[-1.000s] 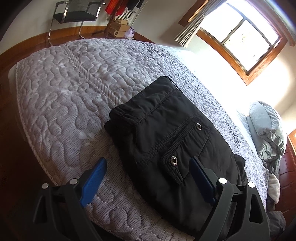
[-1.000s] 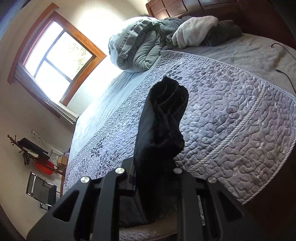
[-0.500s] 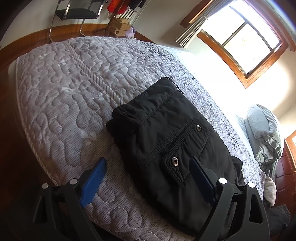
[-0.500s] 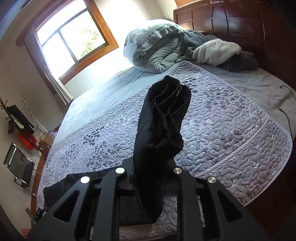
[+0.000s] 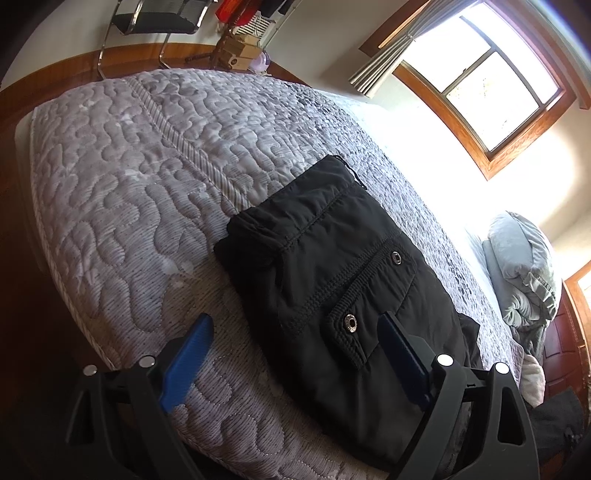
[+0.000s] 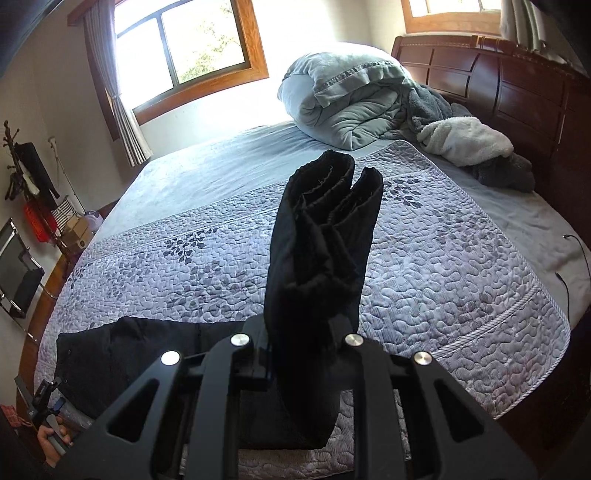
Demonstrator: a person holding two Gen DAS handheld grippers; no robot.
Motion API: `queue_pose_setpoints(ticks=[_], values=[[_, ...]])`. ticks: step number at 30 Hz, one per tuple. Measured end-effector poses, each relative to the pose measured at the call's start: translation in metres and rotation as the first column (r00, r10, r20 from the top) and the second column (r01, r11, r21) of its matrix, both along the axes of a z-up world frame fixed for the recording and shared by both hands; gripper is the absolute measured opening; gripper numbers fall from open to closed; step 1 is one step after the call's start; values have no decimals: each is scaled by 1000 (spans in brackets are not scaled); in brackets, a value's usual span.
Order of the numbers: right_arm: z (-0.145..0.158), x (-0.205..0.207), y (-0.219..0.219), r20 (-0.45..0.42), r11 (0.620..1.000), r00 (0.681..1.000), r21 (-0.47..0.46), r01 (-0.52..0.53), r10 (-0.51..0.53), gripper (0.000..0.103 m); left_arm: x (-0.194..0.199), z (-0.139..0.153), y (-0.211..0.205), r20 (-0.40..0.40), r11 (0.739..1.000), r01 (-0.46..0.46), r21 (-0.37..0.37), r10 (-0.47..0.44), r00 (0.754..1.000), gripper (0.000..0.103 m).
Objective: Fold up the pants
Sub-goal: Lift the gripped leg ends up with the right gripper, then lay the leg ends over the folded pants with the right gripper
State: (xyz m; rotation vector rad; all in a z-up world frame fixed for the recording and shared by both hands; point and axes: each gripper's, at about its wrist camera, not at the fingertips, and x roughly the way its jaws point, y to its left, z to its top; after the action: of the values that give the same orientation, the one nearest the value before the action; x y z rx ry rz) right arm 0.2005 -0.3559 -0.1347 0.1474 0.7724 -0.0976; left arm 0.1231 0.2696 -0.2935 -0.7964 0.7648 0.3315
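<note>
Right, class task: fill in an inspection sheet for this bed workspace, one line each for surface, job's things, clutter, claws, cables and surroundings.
Surface: quilted grey bedspread over the bed.
Job's things: black pants, waist part flat on the bedspread; bunched leg end raised.
Clutter: rolled grey duvet, white fleece blanket at the headboard.
Claws: left claw open, above the pants; right claw shut on the leg end.
Cables: black cable at the bed's right edge.
Surroundings: window, chair, coat rack.
</note>
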Motion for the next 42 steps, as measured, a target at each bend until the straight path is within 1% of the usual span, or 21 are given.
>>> queue_pose_setpoints(ticks=[9, 12, 16, 20, 26, 33, 37, 42], values=[[-5, 11, 55, -26, 990, 997, -120, -77, 74, 16, 0, -3, 2, 9, 1000, 11, -19, -11, 1000, 91], [-10, 14, 72, -39, 984, 994, -142, -103, 99, 16, 0, -3, 3, 10, 1000, 14, -25, -14, 1000, 91], [-18, 18, 94, -61, 972, 990, -193, -134, 124, 16, 0, -4, 5, 14, 999, 17, -33, -17, 1000, 91], [-30, 20, 120, -89, 952, 983, -252, -176, 158, 16, -1, -5, 5, 16, 999, 22, -41, -21, 1000, 91], [-51, 18, 160, -125, 908, 966, -332, -254, 224, 15, -1, -6, 5, 15, 998, 27, -48, -26, 1000, 91], [-77, 15, 194, -182, 868, 945, -378, -321, 271, 15, 2, -8, 6, 13, 998, 39, -55, -39, 999, 91], [-97, 11, 216, -220, 827, 929, -427, -366, 298, 15, 4, -9, 6, 11, 997, 45, -57, -44, 999, 91], [-125, 5, 242, -268, 747, 910, -521, -413, 317, 15, 5, -11, 7, 12, 997, 49, -66, -48, 999, 91]])
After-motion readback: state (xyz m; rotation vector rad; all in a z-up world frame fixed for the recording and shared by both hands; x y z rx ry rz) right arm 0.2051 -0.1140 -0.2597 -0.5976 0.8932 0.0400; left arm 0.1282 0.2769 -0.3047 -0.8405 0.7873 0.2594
